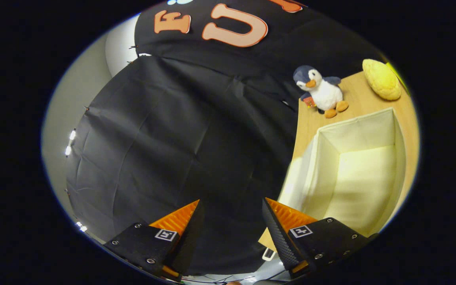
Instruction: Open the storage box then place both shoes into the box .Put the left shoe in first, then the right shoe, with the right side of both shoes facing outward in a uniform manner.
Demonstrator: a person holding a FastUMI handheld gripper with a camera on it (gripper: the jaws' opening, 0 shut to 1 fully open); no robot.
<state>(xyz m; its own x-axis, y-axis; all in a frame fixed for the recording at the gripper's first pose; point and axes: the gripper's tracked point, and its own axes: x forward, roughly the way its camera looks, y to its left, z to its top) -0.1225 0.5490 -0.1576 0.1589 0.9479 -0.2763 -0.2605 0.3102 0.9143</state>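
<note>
The storage box (364, 174) looks like soft matt fabric, the table (354, 105) smooth wood; penguin toy (321, 91) is fuzzy plush, the yellow cushion (382, 79) nubbly; gripper (232, 221) fingers, parted and empty, show ridged plastic

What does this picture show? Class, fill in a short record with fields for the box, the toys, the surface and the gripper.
box: open cream fabric storage box, nothing visible inside
toys: plush penguin and yellow soft toy, on the table beyond the box
surface: light wooden table
gripper: gripper fingers apart, holding nothing, aimed at the black cloth wall
</note>
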